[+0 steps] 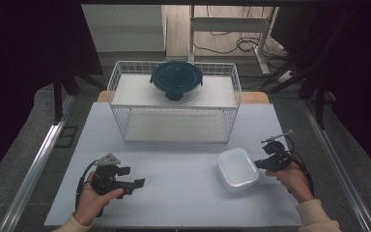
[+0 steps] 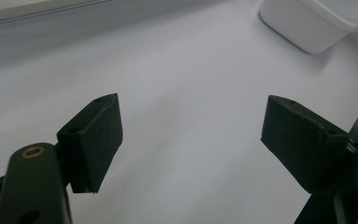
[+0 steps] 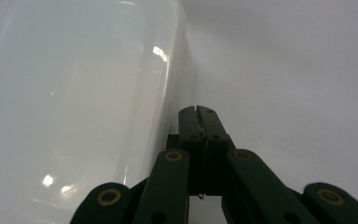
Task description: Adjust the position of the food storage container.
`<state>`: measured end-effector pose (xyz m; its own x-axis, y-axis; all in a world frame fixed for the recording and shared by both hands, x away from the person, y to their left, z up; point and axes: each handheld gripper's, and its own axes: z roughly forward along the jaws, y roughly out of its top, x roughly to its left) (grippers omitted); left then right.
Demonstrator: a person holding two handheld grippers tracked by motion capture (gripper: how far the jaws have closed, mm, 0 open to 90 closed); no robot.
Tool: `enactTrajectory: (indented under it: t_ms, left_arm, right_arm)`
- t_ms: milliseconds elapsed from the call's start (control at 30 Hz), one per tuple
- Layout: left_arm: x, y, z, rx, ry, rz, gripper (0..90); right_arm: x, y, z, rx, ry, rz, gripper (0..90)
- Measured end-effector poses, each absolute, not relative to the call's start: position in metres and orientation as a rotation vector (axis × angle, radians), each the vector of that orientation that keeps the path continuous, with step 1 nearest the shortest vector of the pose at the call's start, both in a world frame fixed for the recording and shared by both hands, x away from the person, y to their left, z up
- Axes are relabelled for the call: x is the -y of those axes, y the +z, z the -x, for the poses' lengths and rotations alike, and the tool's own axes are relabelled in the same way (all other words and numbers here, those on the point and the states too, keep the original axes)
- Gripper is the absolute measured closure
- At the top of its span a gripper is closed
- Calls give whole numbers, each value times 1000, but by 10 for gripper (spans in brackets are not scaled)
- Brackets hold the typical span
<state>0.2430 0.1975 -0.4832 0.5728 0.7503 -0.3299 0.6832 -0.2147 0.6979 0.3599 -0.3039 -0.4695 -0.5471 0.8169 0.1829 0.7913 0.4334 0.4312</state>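
Sitting on the bench, right of centre, the white plastic box has the right gripper clenched empty just beside its right edge; the left gripper, spread wide, is well apart.

High view: dim overall; the worktop is the brightest area, evenly lit from above, and the surroundings fall to near black at left and right. Soft shadows only, with a faint one under the basket. Slight grain, focus acceptable. No glare on the dark lid.

Left gripper view: the worktop reads pale lilac-grey, with brightness dropping toward the top left. The near jaws are soft-edged and underexposed. A soft shadow lies beside the box.

Right gripper view: the box is close and blurred, with small specular highlights on its wall. A vague shadow runs along its edge.
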Motion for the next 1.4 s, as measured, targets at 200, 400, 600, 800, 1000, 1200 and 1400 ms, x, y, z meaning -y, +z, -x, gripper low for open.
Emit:
enactTrajectory:
  t_ms: [200,400,600,800,1000,1200,1400]
  left_arm:
    - [-198,-483,-243,-1151,97,-1947,204]
    - [-198,-484,-243,-1150,97,-1949,204]
    - [-198,-485,-243,-1154,96,-1951,204]
    - [-199,-486,-244,-1156,96,-1952,204]
    - [-198,-487,-244,-1157,95,-1954,205]
    - [-198,-489,-243,-1161,98,-1955,208]
    - [-195,-494,-245,-1163,96,-1967,211]
  right_arm:
    - [279,-473,-346,-2689,764,-1425,888]
    - [253,-473,-337,-2747,817,-1390,888]
    - [229,-474,-334,-2787,882,-1341,888]
    - [208,-478,-330,-2830,919,-1283,888]
    - [191,-480,-325,-2855,975,-1242,888]
    - [179,-484,-321,-2869,1017,-1188,888]
    - [173,-484,-320,-2869,1031,-1148,888]
